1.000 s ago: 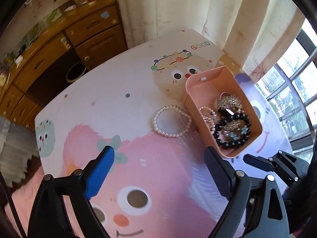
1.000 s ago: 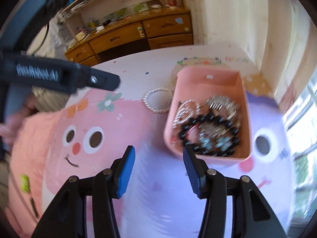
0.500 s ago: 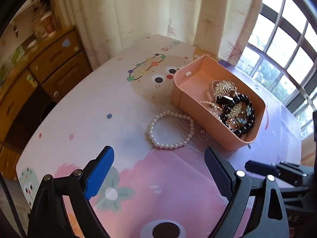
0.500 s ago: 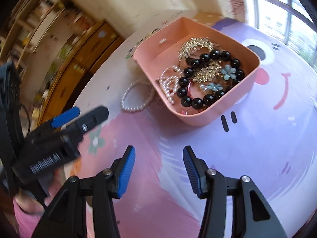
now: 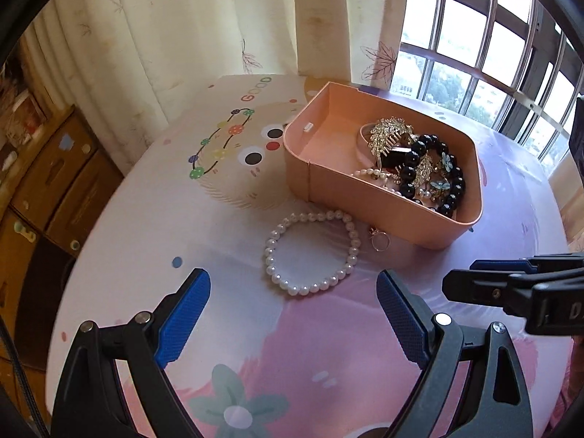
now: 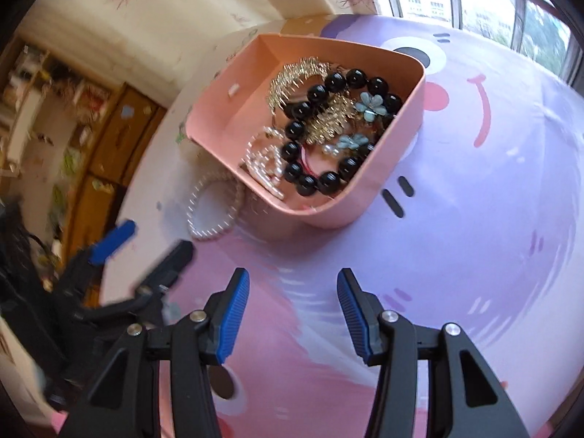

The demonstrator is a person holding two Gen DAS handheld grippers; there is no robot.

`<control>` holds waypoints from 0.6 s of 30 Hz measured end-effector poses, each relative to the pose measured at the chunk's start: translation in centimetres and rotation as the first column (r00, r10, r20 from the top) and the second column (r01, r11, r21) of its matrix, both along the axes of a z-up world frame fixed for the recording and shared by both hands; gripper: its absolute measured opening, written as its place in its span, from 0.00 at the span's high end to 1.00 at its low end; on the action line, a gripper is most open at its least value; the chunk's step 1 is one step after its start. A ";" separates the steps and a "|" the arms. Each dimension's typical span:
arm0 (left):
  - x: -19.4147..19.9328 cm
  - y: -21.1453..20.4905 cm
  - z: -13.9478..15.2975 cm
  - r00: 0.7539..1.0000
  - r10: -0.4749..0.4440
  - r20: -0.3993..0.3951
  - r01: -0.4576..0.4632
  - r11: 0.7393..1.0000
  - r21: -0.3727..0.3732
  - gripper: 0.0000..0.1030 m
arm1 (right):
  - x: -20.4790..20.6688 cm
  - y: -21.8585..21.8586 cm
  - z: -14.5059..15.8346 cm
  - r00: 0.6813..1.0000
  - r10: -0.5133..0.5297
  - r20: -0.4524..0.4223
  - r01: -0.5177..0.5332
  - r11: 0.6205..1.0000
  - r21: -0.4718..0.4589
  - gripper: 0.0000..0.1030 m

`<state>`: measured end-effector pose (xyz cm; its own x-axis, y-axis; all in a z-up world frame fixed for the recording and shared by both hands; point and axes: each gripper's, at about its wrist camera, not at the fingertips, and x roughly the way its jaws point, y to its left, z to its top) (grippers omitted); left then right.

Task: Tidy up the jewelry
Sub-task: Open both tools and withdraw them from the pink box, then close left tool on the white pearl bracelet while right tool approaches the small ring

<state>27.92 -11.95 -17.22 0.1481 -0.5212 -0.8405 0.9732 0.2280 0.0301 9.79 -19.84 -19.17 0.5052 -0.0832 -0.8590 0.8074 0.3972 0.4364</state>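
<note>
A white pearl bracelet (image 5: 312, 252) lies flat on the cartoon tablecloth, just ahead of my open, empty left gripper (image 5: 292, 306). A small ring (image 5: 379, 241) lies beside it, against the near wall of the pink box (image 5: 328, 182). The box holds a black bead bracelet (image 5: 434, 175), gold hair pieces and more pearls. In the right wrist view the box (image 6: 387, 168) sits ahead of my open, empty right gripper (image 6: 292, 288), with the pearl bracelet (image 6: 211, 208) to its left. The left gripper (image 6: 146, 255) shows at lower left there, blurred.
The right gripper's fingers (image 5: 511, 284) reach in from the right in the left wrist view. Curtains (image 5: 219, 29) and a barred window (image 5: 492, 54) stand behind the table. Wooden drawers (image 5: 43, 182) stand off the table's left edge.
Both grippers have swung round and come closer to the box and the pearl bracelet. The bracelet now lies nearer the left gripper's fingers. Nothing has been grasped.
</note>
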 end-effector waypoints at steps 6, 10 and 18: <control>0.5 -0.5 -1.3 0.998 -0.040 -0.051 0.037 0.997 -0.067 0.11 | 0.4 -1.5 0.0 0.990 -0.135 0.027 0.132 0.987 0.093 0.51; 1.5 -1.0 -2.5 0.995 -0.035 -0.092 0.028 0.996 -0.080 0.11 | 0.5 -3.0 -0.5 0.964 -0.264 0.006 0.259 0.950 0.173 0.51; 1.7 -1.4 -3.3 0.993 -0.072 -0.089 0.062 0.992 -0.114 0.12 | 2.0 -2.7 -1.8 0.953 -0.292 -0.079 0.302 0.924 0.232 0.51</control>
